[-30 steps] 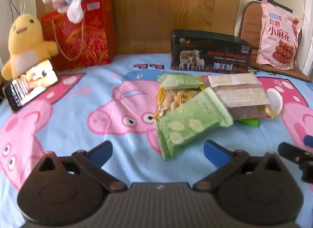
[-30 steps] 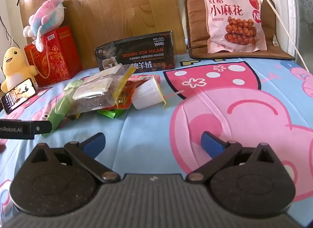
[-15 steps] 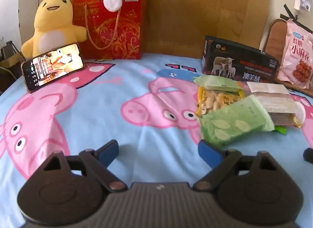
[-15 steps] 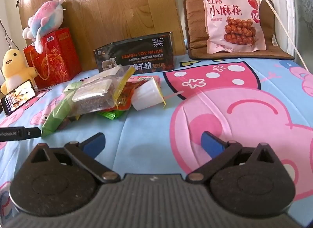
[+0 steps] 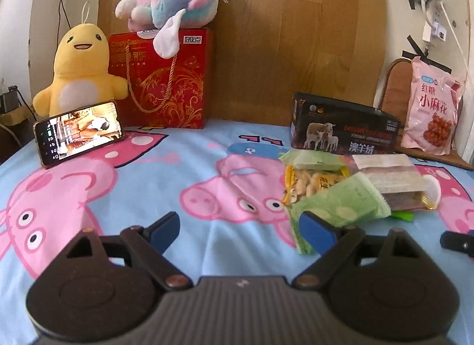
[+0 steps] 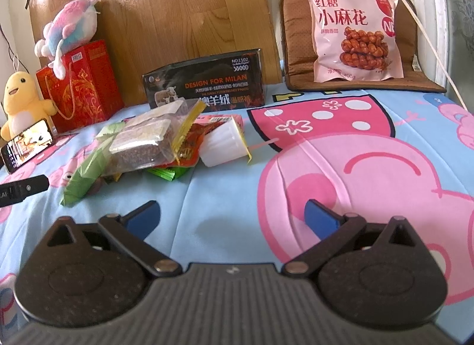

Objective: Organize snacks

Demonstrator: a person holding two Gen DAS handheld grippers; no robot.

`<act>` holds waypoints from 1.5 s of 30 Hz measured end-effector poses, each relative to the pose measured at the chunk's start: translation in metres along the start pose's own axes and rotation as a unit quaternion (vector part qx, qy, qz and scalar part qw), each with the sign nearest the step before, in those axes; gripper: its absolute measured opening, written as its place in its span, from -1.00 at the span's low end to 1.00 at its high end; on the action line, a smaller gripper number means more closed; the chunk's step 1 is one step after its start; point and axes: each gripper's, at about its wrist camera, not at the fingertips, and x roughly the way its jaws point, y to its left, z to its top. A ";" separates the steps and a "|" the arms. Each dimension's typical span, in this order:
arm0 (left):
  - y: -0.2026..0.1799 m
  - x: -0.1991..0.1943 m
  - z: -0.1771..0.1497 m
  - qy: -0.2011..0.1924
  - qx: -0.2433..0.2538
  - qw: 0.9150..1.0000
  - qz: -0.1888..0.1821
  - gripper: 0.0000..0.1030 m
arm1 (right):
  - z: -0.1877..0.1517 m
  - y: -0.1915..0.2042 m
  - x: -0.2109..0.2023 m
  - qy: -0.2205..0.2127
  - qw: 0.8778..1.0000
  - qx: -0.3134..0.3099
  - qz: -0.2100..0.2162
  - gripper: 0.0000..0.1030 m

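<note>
Left wrist view: left gripper (image 5: 240, 228) held wide open, nothing between the pads, above the cartoon-print sheet (image 5: 154, 182). Just right of it, green snack packet (image 5: 337, 205) at the near edge of the snack pile (image 5: 355, 185). Farther back, black box (image 5: 343, 134) and pink snack bag (image 5: 431, 113). Right wrist view: right gripper (image 6: 231, 220) open, empty; white cup (image 6: 223, 145) at the pile's right.

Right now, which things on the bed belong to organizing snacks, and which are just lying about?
Belongs to the job:
- green snack packet
- yellow peanut packet
- clear bag of bars
- white jelly cup
- pink twist-snack bag

Just lying about:
- yellow duck plush
- pastel plush
- phone
- red gift bag
- black box
</note>
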 end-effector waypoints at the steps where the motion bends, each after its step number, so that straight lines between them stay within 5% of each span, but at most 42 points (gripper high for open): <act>1: 0.002 0.000 0.001 0.001 -0.004 1.000 -0.006 0.72 | 0.000 -0.001 -0.002 -0.005 1.000 0.002 0.002 0.61; 4: 0.014 -0.001 0.009 0.008 -0.028 0.999 -0.034 0.53 | 0.007 0.000 -0.004 0.006 0.997 0.020 0.068 0.11; 7: 0.026 0.005 0.018 0.034 -0.062 0.994 -0.081 0.35 | 0.018 0.012 0.000 0.023 0.988 0.027 0.153 -0.04; 11: 0.036 0.026 0.023 0.080 -0.114 0.979 -0.146 0.33 | 0.038 0.033 0.018 0.038 0.979 0.025 0.197 -0.13; 14: 0.032 0.046 0.021 0.117 -0.135 0.968 -0.175 0.16 | 0.047 0.044 0.047 0.073 0.968 0.057 0.232 -0.39; 16: 0.026 0.052 0.018 0.132 -0.139 0.962 -0.196 0.12 | 0.046 0.052 0.064 0.103 0.965 0.068 0.232 -0.71; 19: 0.014 0.052 0.016 0.141 -0.124 0.958 -0.217 -0.15 | 0.039 0.048 0.063 0.111 0.960 0.081 0.242 -0.79; 21: 0.005 0.051 0.011 0.157 -0.127 0.947 -0.248 -0.19 | 0.030 0.041 0.050 0.111 0.962 0.072 0.240 -0.80; 23: -0.010 0.043 0.008 0.160 -0.105 0.948 -0.256 -0.19 | 0.021 0.030 0.038 0.111 0.964 0.061 0.232 -0.82; 28: -0.051 0.022 -0.003 0.173 -0.042 0.938 -0.297 -0.19 | 0.001 0.008 -0.002 0.090 0.973 0.037 0.208 -0.81; 32: -0.067 0.014 -0.004 0.166 -0.005 0.945 -0.281 -0.10 | -0.006 -0.007 -0.012 0.078 0.980 0.028 0.183 -0.59; 34: -0.063 0.011 -0.002 0.160 -0.007 0.950 -0.270 -0.10 | -0.007 -0.009 -0.015 0.066 0.983 0.016 0.173 -0.02; 37: -0.052 0.011 0.002 0.159 -0.021 0.954 -0.252 -0.10 | -0.009 -0.004 -0.022 0.033 0.985 -0.035 0.167 0.43; 42: -0.047 0.016 0.003 0.167 -0.034 0.953 -0.251 -0.16 | -0.011 0.007 -0.009 0.041 0.981 -0.083 0.171 0.49; 45: -0.055 0.022 -0.001 0.184 -0.029 0.944 -0.271 -0.44 | -0.013 0.011 -0.001 0.052 0.978 -0.098 0.177 0.44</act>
